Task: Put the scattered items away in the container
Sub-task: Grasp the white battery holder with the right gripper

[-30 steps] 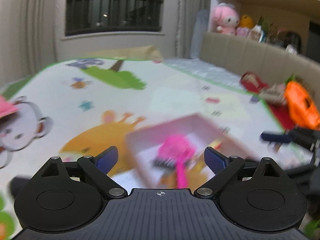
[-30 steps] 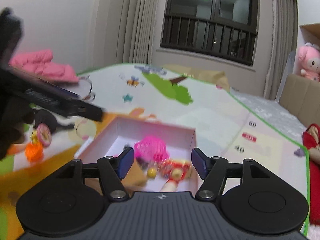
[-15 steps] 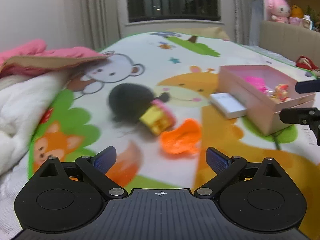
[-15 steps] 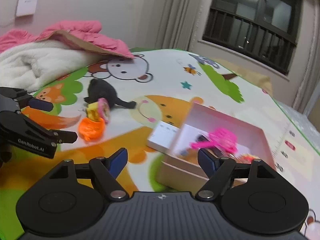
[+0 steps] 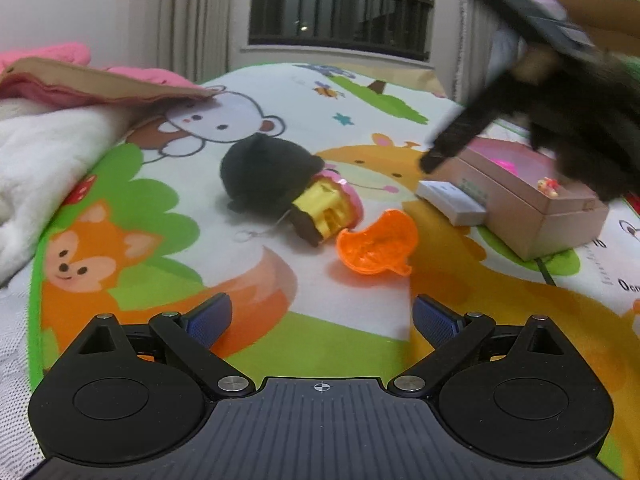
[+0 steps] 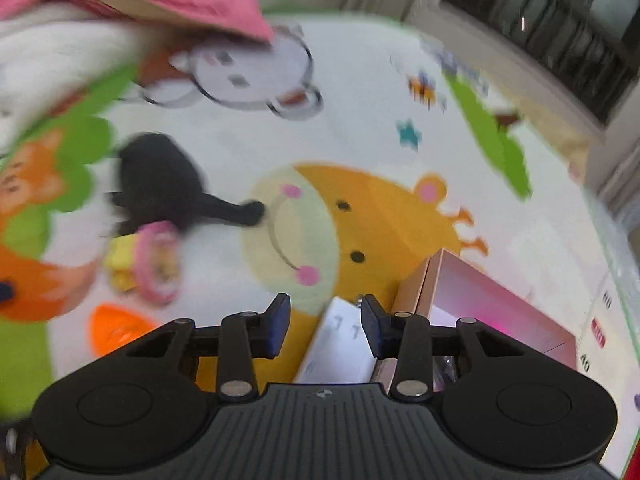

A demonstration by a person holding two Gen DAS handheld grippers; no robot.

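Closing my right gripper (image 6: 322, 322) over the small white box (image 6: 340, 344), which lies flat against the pink container's (image 6: 436, 276) near wall; nothing pinched yet. It looks light, stiff and smooth, so I'd take its free narrow sides. The container wall crowds one side; the mat (image 6: 360, 120) beyond is open. My left gripper (image 5: 322, 320) hangs wide and empty short of the orange cup (image 5: 376, 242).

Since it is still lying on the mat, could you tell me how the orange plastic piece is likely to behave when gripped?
The orange plastic piece looks like a thin, translucent shell, so probably light and fairly stiff. It rests on its curved side, so it may rock or skid if nudged. Its glossy surface could slip; the rim seems the safer hold.
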